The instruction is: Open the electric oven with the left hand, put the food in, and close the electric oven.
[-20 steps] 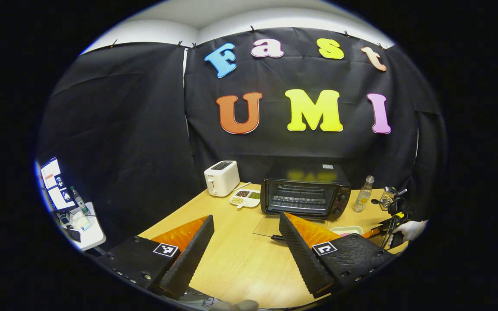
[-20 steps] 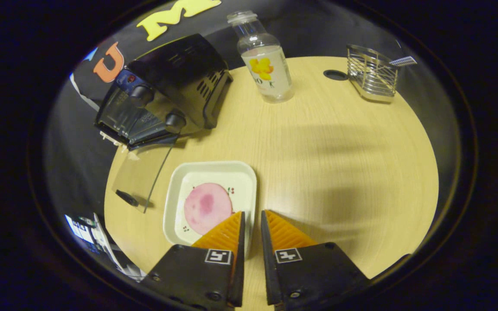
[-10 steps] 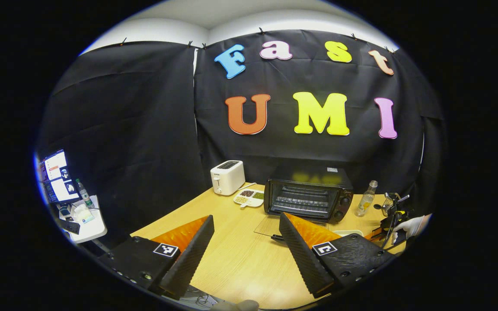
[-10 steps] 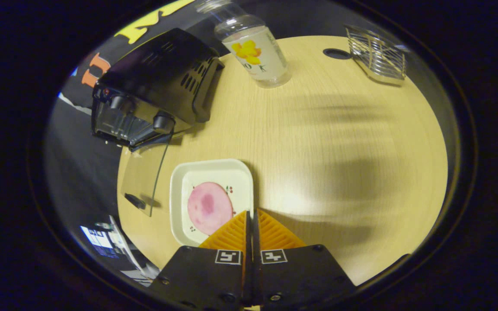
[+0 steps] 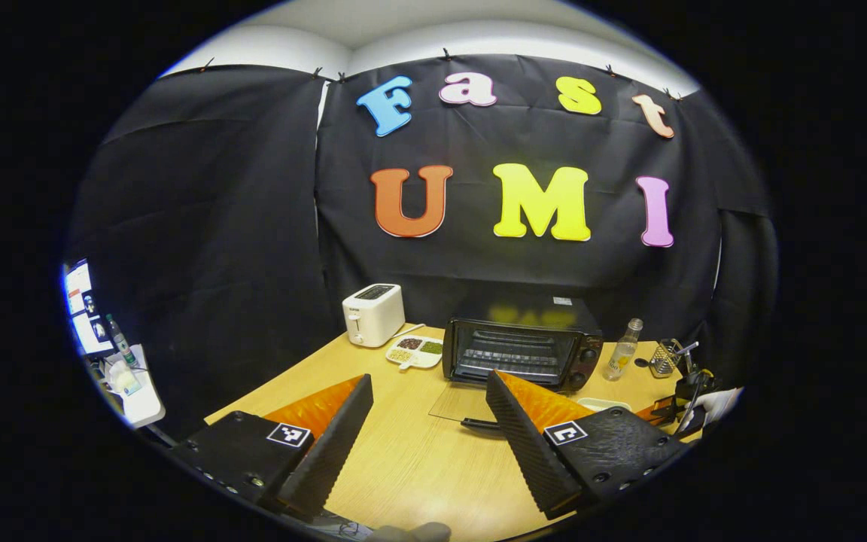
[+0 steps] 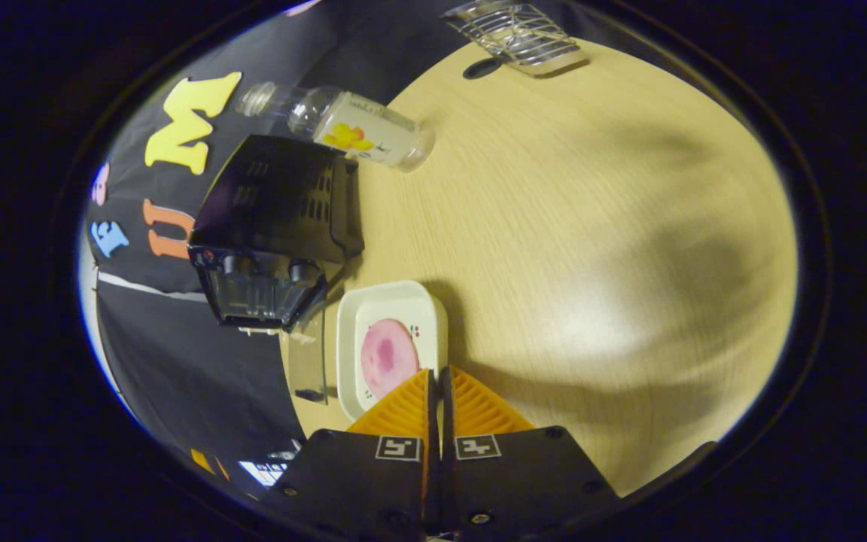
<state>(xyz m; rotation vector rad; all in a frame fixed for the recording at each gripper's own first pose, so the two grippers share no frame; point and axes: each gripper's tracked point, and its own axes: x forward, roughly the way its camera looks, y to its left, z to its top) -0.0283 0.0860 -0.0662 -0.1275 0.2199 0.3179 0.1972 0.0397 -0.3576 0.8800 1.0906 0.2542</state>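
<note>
Right gripper [image 6: 437, 374]: jaws pressed together on the near rim of the white dish [image 6: 349, 354], one finger inside, one outside. Dish held a pink slice of food [image 6: 387, 357] and sat on the wooden table [image 6: 569, 226], just beside the electric oven [image 6: 275, 226], whose glass door [image 6: 307, 361] lay folded down. Left gripper [image 5: 429, 391]: jaws spread wide, empty, above the table, well short of the oven. Bottle [image 6: 362, 135] stood behind the oven; wire rack [image 6: 516, 34] farther off; toaster [image 5: 373, 313] and sectioned tray [image 5: 414, 351] to the oven's other side.
</note>
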